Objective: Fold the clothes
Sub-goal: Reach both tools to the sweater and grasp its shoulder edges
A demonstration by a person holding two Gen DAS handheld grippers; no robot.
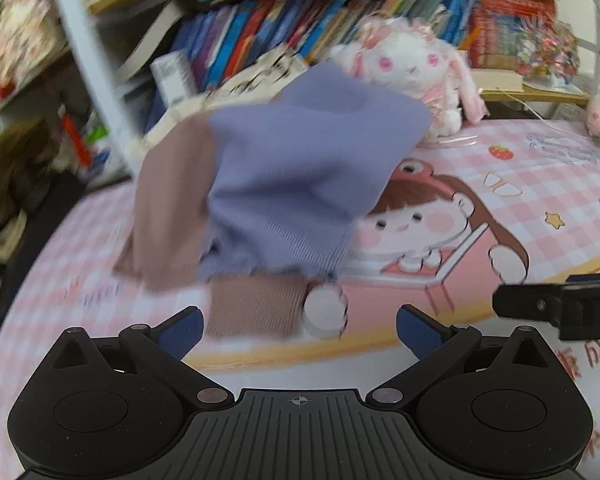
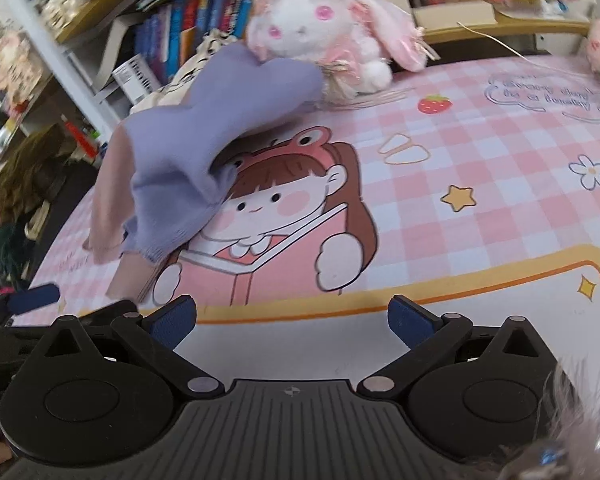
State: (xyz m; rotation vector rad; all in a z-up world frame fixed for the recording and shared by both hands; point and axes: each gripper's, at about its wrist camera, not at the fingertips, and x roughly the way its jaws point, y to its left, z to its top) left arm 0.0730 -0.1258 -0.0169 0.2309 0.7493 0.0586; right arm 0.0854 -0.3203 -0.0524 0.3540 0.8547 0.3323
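Two fisheye views look forward from just above the desk (image 1: 540, 184), each over its own open blue fingers (image 1: 182, 326). The left wrist camera sits close behind the purple and brown garment (image 1: 300, 168). The right wrist camera stands just beside it, to the right. Both share the garment, the plush rabbit (image 2: 320, 28) and the bookshelf (image 2: 188, 28).

Pink checked table cover (image 2: 480, 184) with cartoon girl print. Lying on it: rumpled lilac-and-mauve garment (image 1: 284, 184) at left; white plush rabbit (image 2: 320, 28) against far edge.
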